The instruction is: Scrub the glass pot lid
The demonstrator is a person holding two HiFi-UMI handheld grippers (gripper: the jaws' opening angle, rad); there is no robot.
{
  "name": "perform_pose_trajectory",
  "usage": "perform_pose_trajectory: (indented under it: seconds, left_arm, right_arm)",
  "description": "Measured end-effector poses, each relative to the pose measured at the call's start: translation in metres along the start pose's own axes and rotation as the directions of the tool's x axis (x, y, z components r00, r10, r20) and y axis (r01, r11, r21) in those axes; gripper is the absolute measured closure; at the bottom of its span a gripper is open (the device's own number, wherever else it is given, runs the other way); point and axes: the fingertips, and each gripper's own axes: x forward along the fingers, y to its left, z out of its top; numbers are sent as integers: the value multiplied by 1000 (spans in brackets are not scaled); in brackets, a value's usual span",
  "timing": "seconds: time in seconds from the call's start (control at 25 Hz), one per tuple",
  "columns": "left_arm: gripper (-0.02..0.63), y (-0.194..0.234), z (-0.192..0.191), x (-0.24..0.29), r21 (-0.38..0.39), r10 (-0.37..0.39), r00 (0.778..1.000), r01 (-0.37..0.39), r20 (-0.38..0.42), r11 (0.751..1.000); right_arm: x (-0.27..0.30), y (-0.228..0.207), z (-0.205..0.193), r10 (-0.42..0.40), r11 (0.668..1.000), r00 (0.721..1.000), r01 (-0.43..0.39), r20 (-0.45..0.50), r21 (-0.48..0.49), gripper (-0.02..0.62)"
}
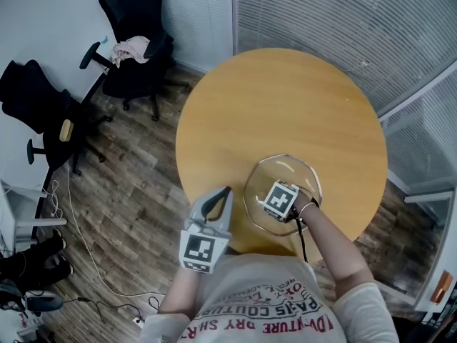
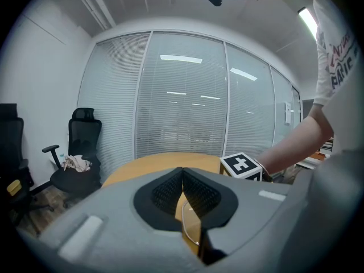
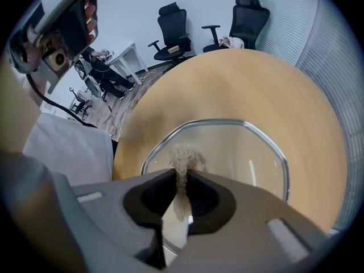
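The glass pot lid with its metal rim lies flat on the round wooden table, near the front edge. My right gripper hovers over the lid, marker cube on top. In the right gripper view that gripper is shut on a tan scrub pad, which pokes out past the fingertips onto the lid's glass. My left gripper is shut on nothing, just left of the lid at the table's edge. In the left gripper view, the closed gripper points across the table, a sliver of the lid's rim below it.
Two black office chairs stand on the wood floor at the left, one with a pink cloth on its seat. A glass wall with blinds runs behind the table. Cables trail on the floor at the lower left.
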Motion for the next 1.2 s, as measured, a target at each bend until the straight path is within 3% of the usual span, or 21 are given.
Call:
perform_pose_trajectory:
  seconds: [0.08,0.72,0.92,1.04,1.2]
  left_arm:
    - [598,-4,-1,0,2,-2,1000,2,-1,1000]
    - [598,-27,9,3,37,-24,1000,24,2,999]
    - [598,-29,12,6,49,-34,999,34,1,998]
    - [598,-33,13,10,52,-38,999,38,-2,998]
    - [598,-40,13,17,56,-46,999,46,-4,997]
  right_arm:
    - [2,7,-14,19,1000,999,-19,-30,-4,541]
    - [-2,28,-71,49,998,999,-49,6,31,541]
    - [-33,25,-55,33,997,993,-41,113,65,541]
    - [-60,7,-43,-24,995,980,5,199,95,541]
    - [-80,-48,-42,-171,972,956,125,240,197,541]
